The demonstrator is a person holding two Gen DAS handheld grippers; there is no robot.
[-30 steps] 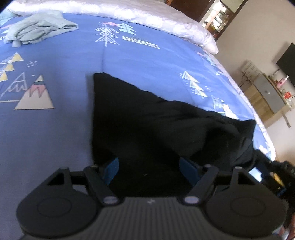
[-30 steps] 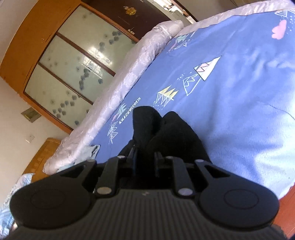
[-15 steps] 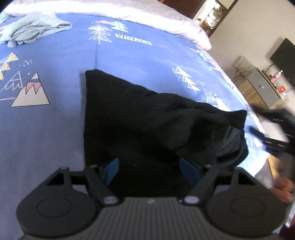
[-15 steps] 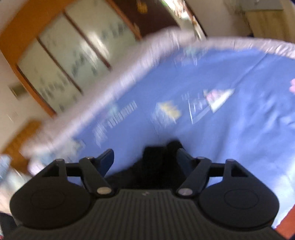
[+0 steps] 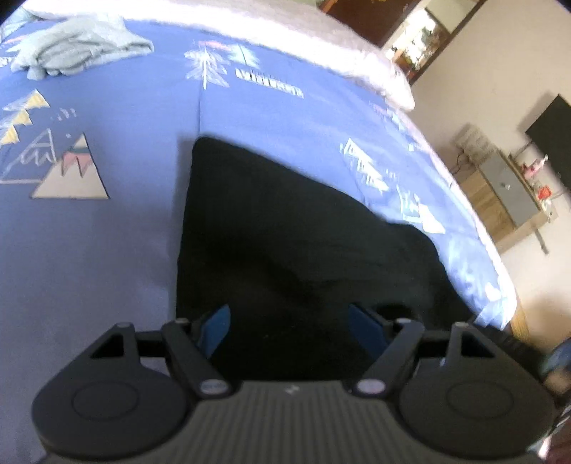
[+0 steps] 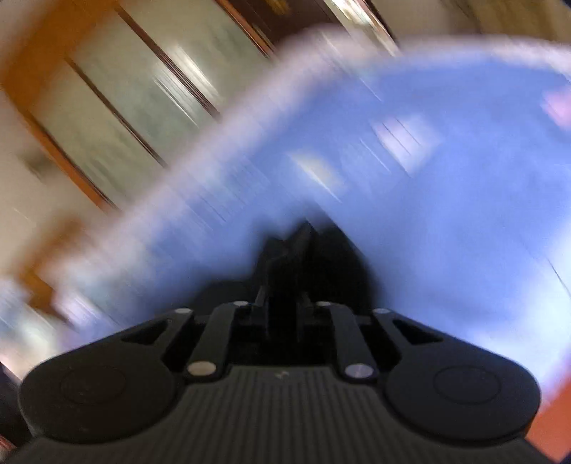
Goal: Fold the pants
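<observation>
The black pants (image 5: pixel 285 242) lie folded on the blue patterned bedspread (image 5: pixel 107 250), with one corner pointing to the far left. My left gripper (image 5: pixel 291 330) is open, and its blue-padded fingers (image 5: pixel 216 326) hover over the near edge of the pants with nothing held. In the blurred right wrist view, my right gripper (image 6: pixel 282 303) is shut on a fold of the black pants (image 6: pixel 321 257), which bunch up just beyond the fingertips.
A crumpled light blue garment (image 5: pixel 78 50) lies at the far left of the bed. A white quilt (image 5: pixel 285 32) runs along the far edge. The bed's right edge (image 5: pixel 499 285) drops toward a wooden cabinet (image 5: pixel 506 192) and a wall.
My right gripper opened half a second ago and is now shut on the pants again, moving fast. The bunched right part of the pants now lies flatter. My left gripper stays open.
</observation>
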